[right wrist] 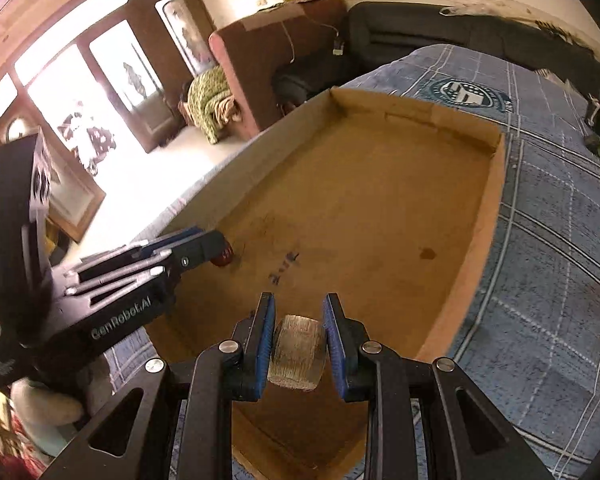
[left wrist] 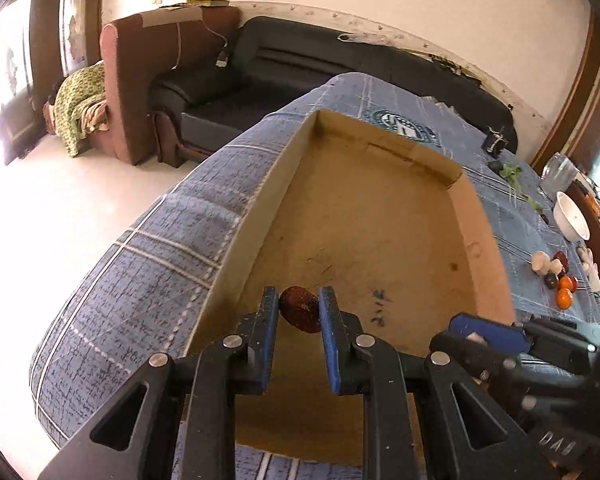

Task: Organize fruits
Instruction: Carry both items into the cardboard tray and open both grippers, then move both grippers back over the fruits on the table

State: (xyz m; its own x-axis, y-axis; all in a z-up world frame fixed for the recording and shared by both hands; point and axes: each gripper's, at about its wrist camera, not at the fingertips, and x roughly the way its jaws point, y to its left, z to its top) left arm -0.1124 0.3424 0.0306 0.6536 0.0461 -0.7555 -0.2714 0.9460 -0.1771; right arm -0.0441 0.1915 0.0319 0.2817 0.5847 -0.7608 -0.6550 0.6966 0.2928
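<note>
Left wrist view: left gripper (left wrist: pixel 299 307) tilts down over the near end of an open cardboard box (left wrist: pixel 260 216), jaws narrow, pads clamped on a dark red fruit (left wrist: pixel 300 309) held just above the box floor. The right gripper (left wrist: pixel 488 336) enters from the lower right, lying low across the box's near right corner; what it holds is mostly hidden here. The box sits on a blue plaid cloth (left wrist: pixel 148 272). Only this view shows the loose fruits (left wrist: pixel 560 284) on the cloth, well right of the box, orange and dark ones with pale pieces, and a white bowl (left wrist: pixel 571 221) beyond them.

Right wrist view: right gripper (right wrist: pixel 299 322) also pitches down over the box's near edge, jaws narrow, pads gripping a pale, ridged chunk (right wrist: pixel 297 354); kind unclear. The left gripper shows side-on at left, reaching into the box's left side, red fruit at its tip. Only here: bright windows (right wrist: pixel 76 92) at left.
</note>
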